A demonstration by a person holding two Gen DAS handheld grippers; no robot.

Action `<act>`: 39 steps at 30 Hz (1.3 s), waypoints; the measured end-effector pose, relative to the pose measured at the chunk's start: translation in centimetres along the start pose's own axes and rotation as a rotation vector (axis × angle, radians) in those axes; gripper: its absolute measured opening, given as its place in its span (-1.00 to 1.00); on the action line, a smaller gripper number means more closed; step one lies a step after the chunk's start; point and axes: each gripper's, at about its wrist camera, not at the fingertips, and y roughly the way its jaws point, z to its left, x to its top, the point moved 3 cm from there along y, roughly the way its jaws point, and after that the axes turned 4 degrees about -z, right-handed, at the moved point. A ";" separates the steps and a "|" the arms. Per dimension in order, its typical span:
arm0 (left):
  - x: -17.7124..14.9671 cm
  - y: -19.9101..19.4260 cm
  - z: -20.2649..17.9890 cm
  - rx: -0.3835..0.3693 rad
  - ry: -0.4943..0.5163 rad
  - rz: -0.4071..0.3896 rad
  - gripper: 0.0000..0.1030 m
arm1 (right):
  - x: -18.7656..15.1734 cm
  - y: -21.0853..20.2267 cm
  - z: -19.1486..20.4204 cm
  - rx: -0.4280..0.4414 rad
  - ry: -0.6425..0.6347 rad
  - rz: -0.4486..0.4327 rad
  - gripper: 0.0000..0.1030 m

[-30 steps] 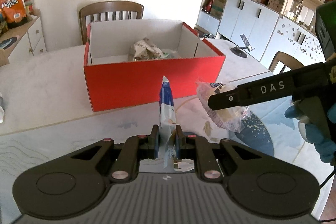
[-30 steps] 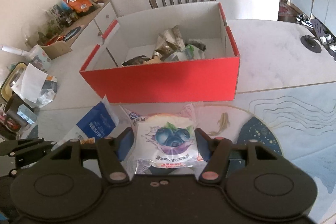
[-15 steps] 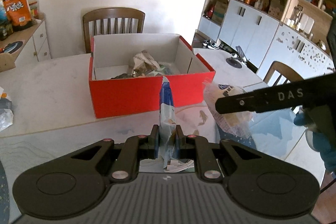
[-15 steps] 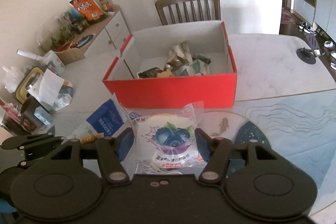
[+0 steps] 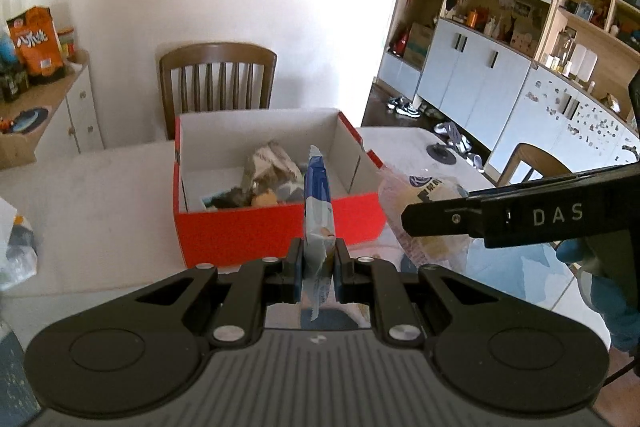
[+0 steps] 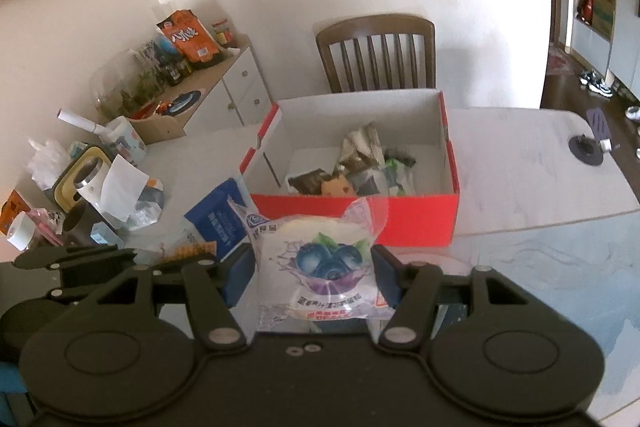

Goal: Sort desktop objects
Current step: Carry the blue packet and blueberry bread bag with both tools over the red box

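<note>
Left wrist view shows both grippers risen since earlier, the left gripper (image 5: 317, 263) clamping a blue packet (image 5: 318, 203), the right gripper (image 6: 313, 277) gripping a blueberry bun (image 6: 326, 261), above the desk's near edge before the box (image 6: 404, 215).

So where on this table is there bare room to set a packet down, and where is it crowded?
Bare tabletop lies right of the red box, up to the black round fitting. Another free patch lies left of the box. The box's right half has bare floor. Crowded: the table's left edge, with bags, tissues and a cup.
</note>
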 end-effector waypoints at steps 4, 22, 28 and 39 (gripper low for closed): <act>1.2 0.4 0.2 0.013 0.010 -0.009 -0.74 | 1.0 0.2 -0.2 -0.006 -0.021 -0.013 0.22; 5.0 5.7 1.3 0.059 0.031 0.021 -0.74 | 5.0 3.3 -2.5 -0.022 -0.086 -0.020 0.22; 6.3 8.0 2.8 0.090 0.047 0.045 -0.74 | 6.5 5.0 -3.1 -0.025 -0.108 -0.023 0.22; 7.9 12.9 4.6 0.124 0.090 0.114 -0.74 | 8.1 8.6 -3.7 -0.044 -0.165 -0.015 0.22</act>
